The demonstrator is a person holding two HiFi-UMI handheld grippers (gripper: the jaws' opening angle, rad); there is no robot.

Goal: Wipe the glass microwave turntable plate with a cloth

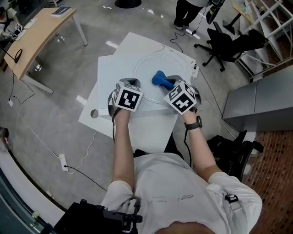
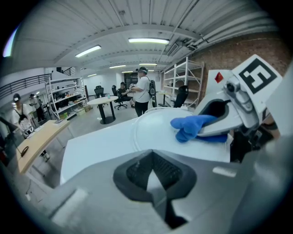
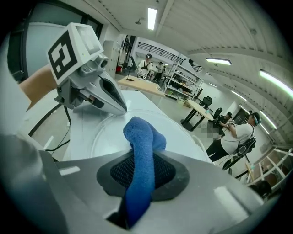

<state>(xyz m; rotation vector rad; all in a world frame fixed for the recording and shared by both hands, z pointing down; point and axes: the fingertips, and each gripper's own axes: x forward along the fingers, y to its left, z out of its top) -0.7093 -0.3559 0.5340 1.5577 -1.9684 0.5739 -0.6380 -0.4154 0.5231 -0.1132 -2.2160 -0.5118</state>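
A round clear glass turntable plate [image 1: 149, 66] lies flat on the white table [image 1: 112, 73]; it also shows in the left gripper view [image 2: 151, 125] and the right gripper view [image 3: 103, 137]. My right gripper [image 1: 172, 82] [image 3: 141, 170] is shut on a blue cloth [image 1: 160, 78] [image 3: 141, 137] whose bunched end rests on the plate's near right part. The cloth [image 2: 192, 126] and right gripper [image 2: 229, 114] appear in the left gripper view too. My left gripper [image 1: 132, 83] [image 2: 153, 170] hovers at the plate's near left rim, jaws shut with nothing between them. It appears in the right gripper view [image 3: 91, 91].
A wooden desk [image 1: 39, 34] stands far left and a black office chair [image 1: 229, 41] far right. A grey cabinet [image 1: 261, 98] is on the right. Cables and a power strip [image 1: 62, 160] lie on the floor. A person [image 1: 185, 13] stands beyond the table.
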